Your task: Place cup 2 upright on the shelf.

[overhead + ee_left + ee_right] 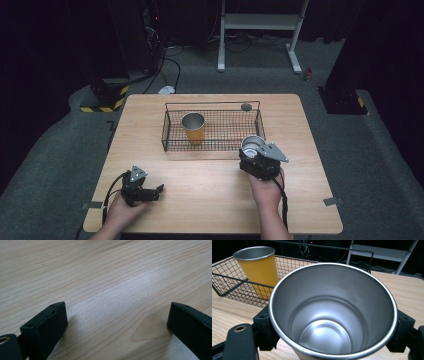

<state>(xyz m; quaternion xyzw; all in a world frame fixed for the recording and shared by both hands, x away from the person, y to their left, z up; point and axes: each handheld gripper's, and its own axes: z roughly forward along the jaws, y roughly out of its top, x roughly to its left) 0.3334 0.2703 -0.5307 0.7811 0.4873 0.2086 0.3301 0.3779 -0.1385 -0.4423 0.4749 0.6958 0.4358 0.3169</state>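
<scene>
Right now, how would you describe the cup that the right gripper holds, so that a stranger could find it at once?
Look at the wire basket on the wooden table. Just outside its near right corner, the right gripper clamps an upright steel cup. Unlike the yellow cup standing inside the basket, it is held between black jaws.

Left gripper [159,189] low near the table's front, jaws wide apart; right gripper [252,150] forward, jaws clamped, hand [266,189] behind.
</scene>
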